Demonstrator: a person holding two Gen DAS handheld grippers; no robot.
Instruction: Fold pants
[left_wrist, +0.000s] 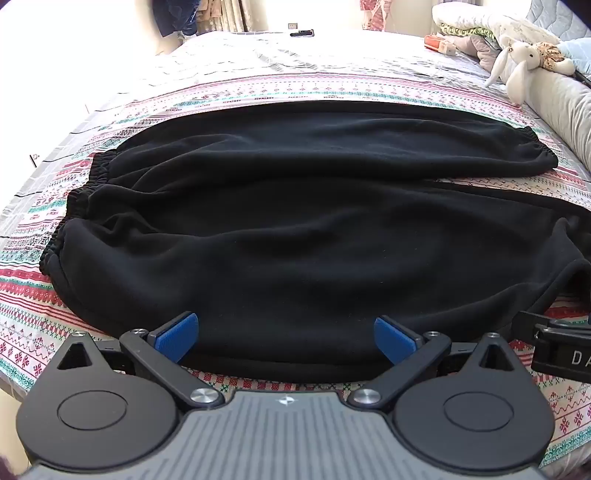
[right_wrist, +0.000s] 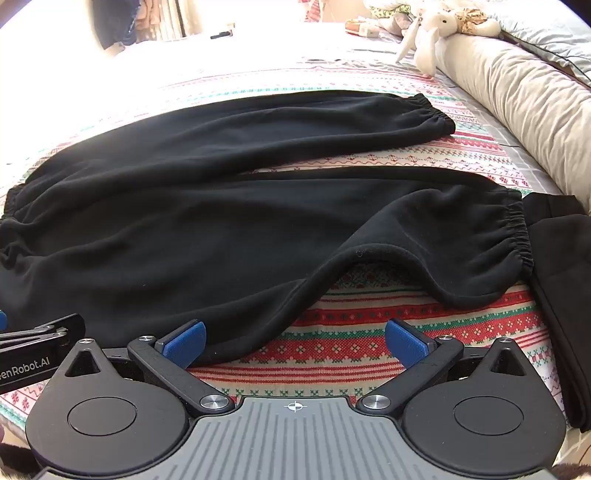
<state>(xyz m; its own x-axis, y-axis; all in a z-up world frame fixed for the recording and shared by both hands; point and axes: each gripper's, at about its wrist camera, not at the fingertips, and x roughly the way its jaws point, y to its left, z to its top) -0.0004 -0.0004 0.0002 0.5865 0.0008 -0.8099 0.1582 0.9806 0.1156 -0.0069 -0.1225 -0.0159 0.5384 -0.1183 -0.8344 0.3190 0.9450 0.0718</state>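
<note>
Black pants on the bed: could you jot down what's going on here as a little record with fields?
Garment: black pants, spread flat, both legs apart
Waistband: at the left end
Cuffs: elastic, at the right end
Surface: patterned blanket on a bed
Left gripper: open, fingers over the near edge of the pants, nothing gripped
Right gripper: open, over the near leg's hem and blanket, nothing gripped
Nearby: stuffed rabbit, beige bolster, another dark garment at the right
Folding: not yet begun
</note>
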